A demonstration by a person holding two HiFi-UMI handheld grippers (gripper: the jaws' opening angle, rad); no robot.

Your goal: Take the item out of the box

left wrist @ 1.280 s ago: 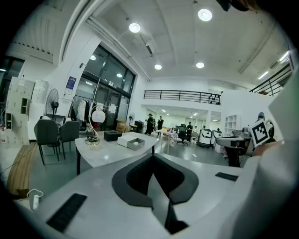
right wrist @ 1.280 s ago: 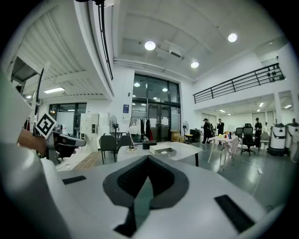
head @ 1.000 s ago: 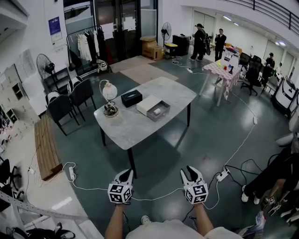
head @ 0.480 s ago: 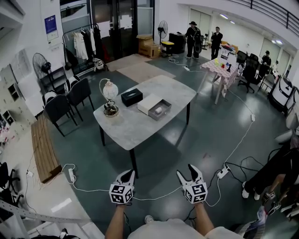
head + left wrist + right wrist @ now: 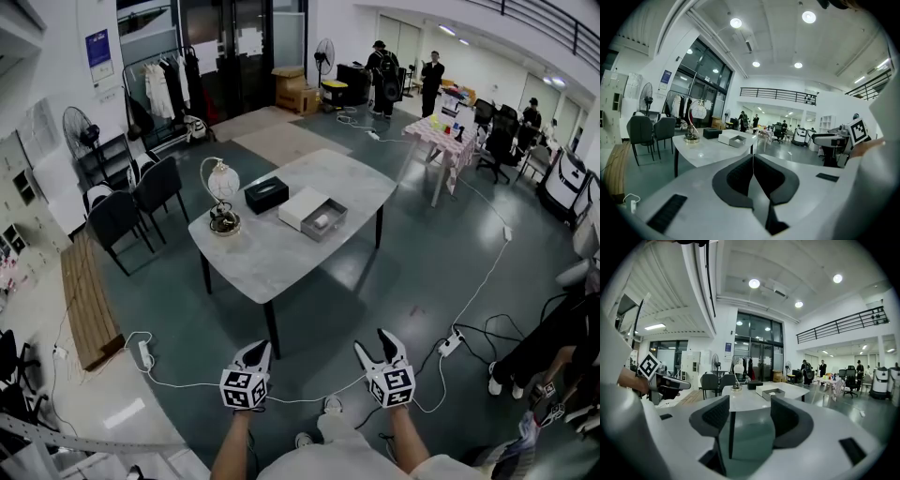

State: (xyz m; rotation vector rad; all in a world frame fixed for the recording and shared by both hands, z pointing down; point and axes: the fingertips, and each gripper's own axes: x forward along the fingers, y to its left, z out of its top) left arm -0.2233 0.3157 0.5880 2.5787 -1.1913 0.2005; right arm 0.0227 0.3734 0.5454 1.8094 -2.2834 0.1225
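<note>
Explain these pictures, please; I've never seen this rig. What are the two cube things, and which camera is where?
There is no robot: a person holds a gripper in each hand, each carrying a marker cube. The head view looks down from the person's head at the left gripper and right gripper, held over the floor, short of the table. The other two views look along each gripper's fingers: the left's fingers are together, the right's fingers apart, nothing held. On the table stand a lamp, a black box and an open grey box holding a small white item.
</note>
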